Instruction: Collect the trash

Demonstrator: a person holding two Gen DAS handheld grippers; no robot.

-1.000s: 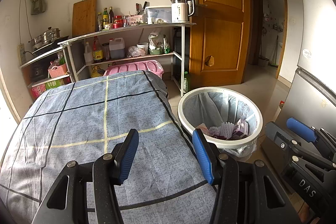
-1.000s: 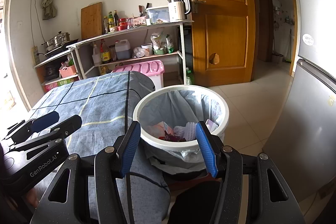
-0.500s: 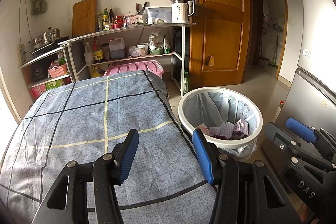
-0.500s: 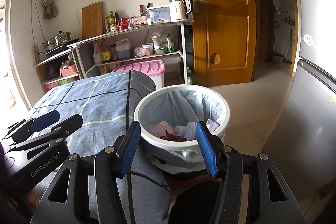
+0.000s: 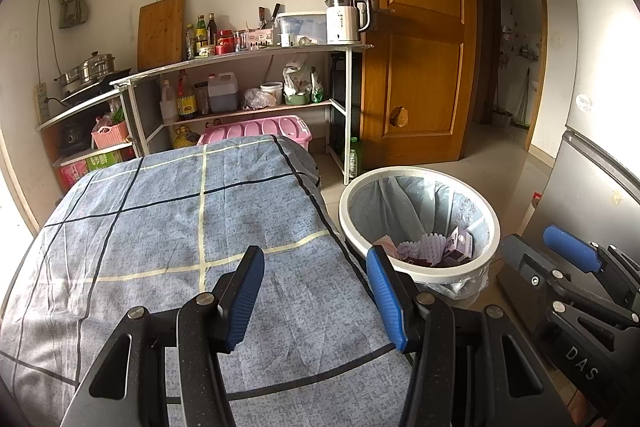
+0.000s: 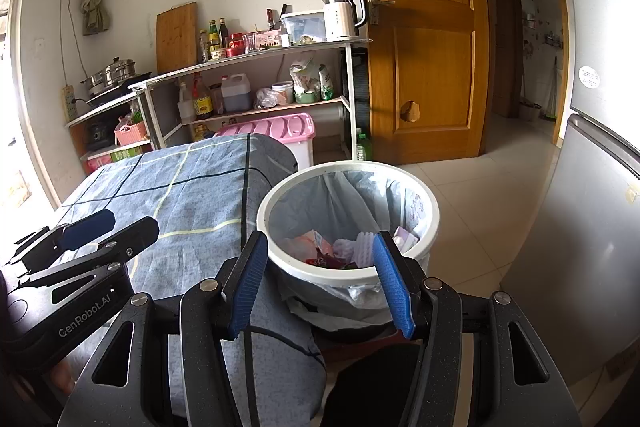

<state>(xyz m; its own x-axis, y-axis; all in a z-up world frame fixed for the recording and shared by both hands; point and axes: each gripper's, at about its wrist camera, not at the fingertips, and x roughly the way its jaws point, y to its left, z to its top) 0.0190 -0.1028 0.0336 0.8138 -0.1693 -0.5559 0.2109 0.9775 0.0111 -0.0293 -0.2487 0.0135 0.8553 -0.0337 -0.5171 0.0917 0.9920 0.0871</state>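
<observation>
The white bin [image 6: 348,215], lined with a bluish bag and holding wrappers and small cartons [image 5: 460,245], stands on the tiled floor just beside the corner of the blue checked cloth [image 5: 160,227]. The left gripper [image 5: 316,291] hangs above that cloth beside the bin, the right gripper [image 6: 320,283] above the bin's near rim, both with jaws apart and nothing between them. Beyond the bin stand a cluttered metal shelf [image 6: 256,55], a pink crate [image 6: 276,131] and a wooden door [image 6: 424,39]; a grey fridge [image 6: 592,227] flanks its other side.

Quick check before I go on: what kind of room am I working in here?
Probably a small home kitchen or utility room: a shelf rack with a kettle and sauce bottles, steamer pots, and a lined trash bin beside a cloth-covered table.
</observation>
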